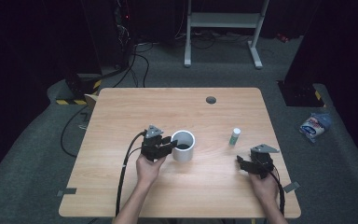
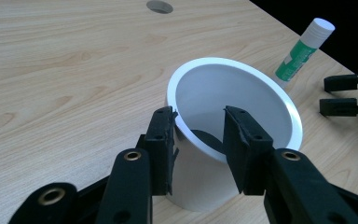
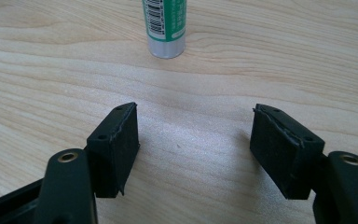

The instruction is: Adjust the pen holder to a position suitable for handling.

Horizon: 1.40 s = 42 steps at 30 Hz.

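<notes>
Left claw [image 2: 198, 140] straddles the near rim of the white cup [image 1: 183, 145] at mid-worktop [image 1: 121, 116], one jaw inside, not visibly clamped. Right claw [image 3: 196, 149], spread and empty, faces the upright glue stick [image 1: 234, 136]. A one-sided pinch could tip the cup.

Cup [image 1: 183, 145] mid-table [image 1: 121, 112]; glue stick [image 1: 234, 136] upright to its right.

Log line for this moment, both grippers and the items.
left gripper: jaws astride white cup rim, not closed | right gripper: open, empty, facing upright glue stick | table: wooden
</notes>
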Tool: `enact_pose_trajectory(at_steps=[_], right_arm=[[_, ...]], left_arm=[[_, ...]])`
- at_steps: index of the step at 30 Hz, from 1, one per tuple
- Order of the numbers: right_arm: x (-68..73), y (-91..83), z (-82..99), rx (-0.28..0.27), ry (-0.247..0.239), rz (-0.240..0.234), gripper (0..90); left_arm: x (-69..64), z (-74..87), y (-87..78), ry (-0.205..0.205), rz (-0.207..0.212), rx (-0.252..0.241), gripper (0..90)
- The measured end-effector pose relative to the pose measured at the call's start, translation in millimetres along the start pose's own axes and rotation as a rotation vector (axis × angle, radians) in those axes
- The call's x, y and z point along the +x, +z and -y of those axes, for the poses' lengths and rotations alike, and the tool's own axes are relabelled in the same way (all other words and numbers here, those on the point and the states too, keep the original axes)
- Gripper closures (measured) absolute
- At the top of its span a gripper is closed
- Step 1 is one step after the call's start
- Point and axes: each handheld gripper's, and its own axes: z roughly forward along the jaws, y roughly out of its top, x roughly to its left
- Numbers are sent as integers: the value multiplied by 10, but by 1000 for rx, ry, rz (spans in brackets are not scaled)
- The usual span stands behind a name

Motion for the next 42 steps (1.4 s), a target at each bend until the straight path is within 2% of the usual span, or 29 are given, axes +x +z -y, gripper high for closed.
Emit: enact_pose_trajectory(at_steps=[10,14,16,21,22,23,25,28,29,30,31,32,33,36,42], right_arm=[[0,0,0,0,0,0,325],[0,0,0,0,0,0,325],[0,0,0,0,-1,0,324],[1,3,-3,1,-1,-1,324],[1,3,-3,1,-1,-1,324],[0,3,-3,1,-1,-1,324],[1,2,-3,1,-1,-1,324],[0,2,-3,1,-1,-1,324],[0,2,-3,1,-1,-1,324],[0,3,-3,1,-1,-1,324],[0,2,-3,1,-1,-1,324],[0,2,-3,1,-1,-1,324],[1,2,-3,1,-1,-1,324],[1,3,-3,1,-1,-1,324],[1,2,-3,1,-1,-1,324]], left_arm=[[-69,49,-21,9,21,11,638],[-116,80,-38,-1,34,17,641],[-130,83,-55,7,36,29,641],[-160,118,-89,7,44,27,641],[-173,125,-91,-4,44,22,641],[-170,124,-100,16,46,34,641],[-190,132,-104,12,45,36,642],[-203,141,-111,26,49,45,644],[-221,149,-108,12,50,39,644],[-224,155,-114,31,57,50,647],[-224,155,-114,31,57,50,648],[-250,167,-107,11,59,40,650],[-260,177,-112,29,66,49,652],[-285,192,-108,18,72,44,655],[-302,210,-112,23,83,48,656]])
